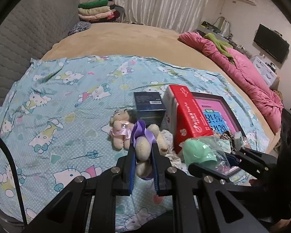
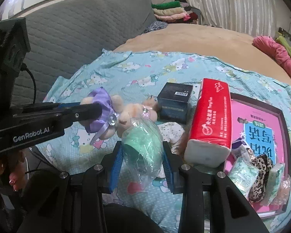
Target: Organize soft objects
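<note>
Soft objects sit low and centre in both views, above the printed bedsheet [image 1: 58, 101]. Biggest, the green bagged item [image 2: 143, 145] is pinched between the right gripper [image 2: 142, 155] fingers; its slick plastic wrap could let it slide out. Smaller, the purple-dressed plush bear [image 1: 143, 149] is squeezed narrowly by the left gripper [image 1: 142, 155] and could twist loose.

Two close fisheye views along each tongs, angled down over the bedsheet [image 1: 58, 101], both sharing the red tissue pack [image 2: 209, 120].
</note>
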{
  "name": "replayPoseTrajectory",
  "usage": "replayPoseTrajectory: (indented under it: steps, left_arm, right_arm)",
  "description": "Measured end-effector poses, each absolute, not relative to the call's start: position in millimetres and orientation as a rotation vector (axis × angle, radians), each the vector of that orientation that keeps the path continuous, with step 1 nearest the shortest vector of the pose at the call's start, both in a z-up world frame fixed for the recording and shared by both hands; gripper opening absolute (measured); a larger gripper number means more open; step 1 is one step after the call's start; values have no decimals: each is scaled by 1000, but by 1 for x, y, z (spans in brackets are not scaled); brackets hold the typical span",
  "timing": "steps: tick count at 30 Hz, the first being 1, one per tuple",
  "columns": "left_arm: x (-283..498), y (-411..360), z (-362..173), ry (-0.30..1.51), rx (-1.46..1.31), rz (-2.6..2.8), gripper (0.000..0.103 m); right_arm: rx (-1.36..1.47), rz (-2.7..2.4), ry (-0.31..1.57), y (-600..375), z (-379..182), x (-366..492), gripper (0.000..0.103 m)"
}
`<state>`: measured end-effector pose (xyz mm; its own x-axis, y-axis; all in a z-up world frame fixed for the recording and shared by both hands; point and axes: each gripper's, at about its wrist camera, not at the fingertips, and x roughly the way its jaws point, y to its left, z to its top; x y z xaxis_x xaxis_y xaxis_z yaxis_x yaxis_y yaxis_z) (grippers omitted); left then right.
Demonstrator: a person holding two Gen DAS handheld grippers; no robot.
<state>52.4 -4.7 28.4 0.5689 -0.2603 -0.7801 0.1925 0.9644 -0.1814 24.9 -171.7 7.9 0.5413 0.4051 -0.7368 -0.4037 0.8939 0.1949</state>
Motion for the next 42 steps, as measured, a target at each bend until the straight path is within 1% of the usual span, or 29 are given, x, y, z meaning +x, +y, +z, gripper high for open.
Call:
replayPoseTrajectory:
  steps: [19, 28, 42]
  left_arm:
    - [34, -49, 64, 875, -49, -338, 15]
    - [27, -92, 75, 855, -16, -423, 15]
    - [27, -147, 86, 835, 28, -516, 15]
  right_arm:
    - [65, 383, 804, -220, 39, 15, 39]
    - [115, 271, 743, -275, 61, 9, 39]
    - [206, 99, 666, -360, 80, -7, 39]
